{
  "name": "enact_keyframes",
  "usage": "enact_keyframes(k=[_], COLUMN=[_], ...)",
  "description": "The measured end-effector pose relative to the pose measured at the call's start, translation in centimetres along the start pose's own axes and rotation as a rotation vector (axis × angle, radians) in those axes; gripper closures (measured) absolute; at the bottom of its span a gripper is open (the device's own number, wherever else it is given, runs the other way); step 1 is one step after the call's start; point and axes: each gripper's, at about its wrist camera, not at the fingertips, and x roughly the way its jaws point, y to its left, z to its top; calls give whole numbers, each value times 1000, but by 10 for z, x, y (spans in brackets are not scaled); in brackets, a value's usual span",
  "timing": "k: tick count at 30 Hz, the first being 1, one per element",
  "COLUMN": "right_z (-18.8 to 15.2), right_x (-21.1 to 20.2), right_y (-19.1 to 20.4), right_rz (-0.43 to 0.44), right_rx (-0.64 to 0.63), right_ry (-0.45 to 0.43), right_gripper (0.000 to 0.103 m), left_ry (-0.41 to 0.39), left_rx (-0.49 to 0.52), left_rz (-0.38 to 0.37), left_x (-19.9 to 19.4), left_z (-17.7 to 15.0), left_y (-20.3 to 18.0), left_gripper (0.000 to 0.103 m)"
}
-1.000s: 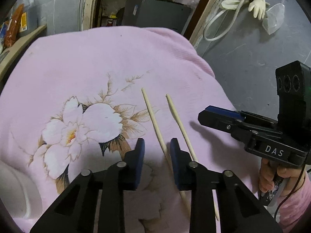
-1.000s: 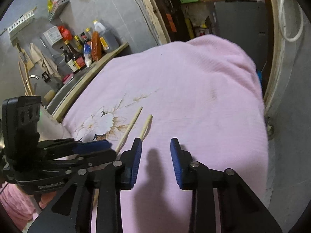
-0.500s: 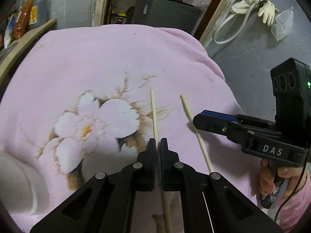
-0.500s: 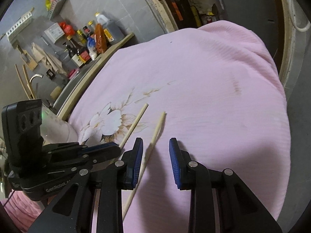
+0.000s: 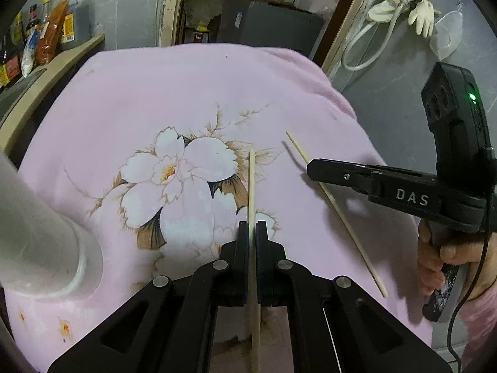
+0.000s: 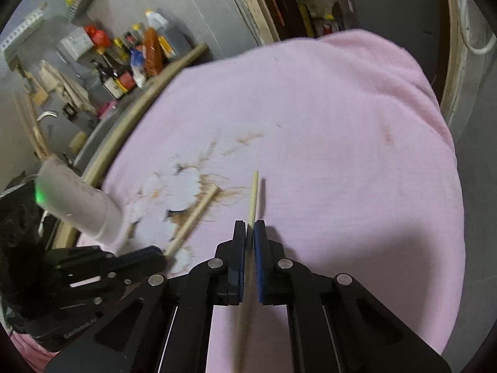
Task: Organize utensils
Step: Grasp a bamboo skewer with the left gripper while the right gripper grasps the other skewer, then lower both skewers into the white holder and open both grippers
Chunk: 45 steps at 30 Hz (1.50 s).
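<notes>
A pink cloth (image 5: 130, 99) with a white flower print (image 5: 174, 174) covers the whole work surface and hangs off its far edge. Around it stand grey walls, a shelf of bottles (image 6: 130, 59) along the left, a dark cabinet (image 5: 267, 21) in the doorway beyond, and pale gloves (image 5: 419, 9) hung on a hose at the right wall.

A white cup (image 5: 40, 242) lies tipped at the cloth's left edge. It is cut off by the frame in the left view and blurred in the right view, so what is inside it cannot be told. The person's hand (image 5: 441, 261) shows only as fingers round the right handle.

The left gripper (image 5: 252, 233) is clamped tight on one chopstick (image 5: 251, 180), which runs forward over the flower from between its pads and back under the gripper body. The right gripper (image 6: 247, 233) is likewise closed on the other chopstick (image 6: 253, 195), gripping it partway along, with the tip sticking out ahead above the cloth. Its rear part is blurred in the right view. The two sticks are apart and angled toward each other.
</notes>
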Motion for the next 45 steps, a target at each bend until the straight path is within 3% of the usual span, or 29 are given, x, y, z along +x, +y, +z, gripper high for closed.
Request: enact_keyframes(k=[7, 15, 21, 28, 35, 39, 45], right_z=[-22, -66, -78, -65, -49, -36, -14], right_x=[-40, -97, -125, -136, -141, -139, -133], right_y=[27, 70, 101, 149, 187, 206, 238], right_rz=[5, -43, -91, -60, 3, 74, 164], right_rx=[-59, -200, -282, -374, -406, -399, -402], right_ry=[-187, -561, -818, -952, -1037, -1053, -1081], right_gripper=[100, 100, 100, 100, 100, 100, 100], left_ry=[-133, -445, -660, -861, -992, -1034, -1035], left_rx=[50, 100, 82, 72, 38, -3, -113], left_rz=[7, 54, 85, 160, 254, 278, 223], left_x=[-34, -85, -120, -164, -215, -243, -262], left_z=[-15, -30, -36, -34, -33, -29, -21], left_y=[-15, -35, -35, -19, 23, 56, 120], left_gripper=[101, 101, 101, 101, 101, 101, 101])
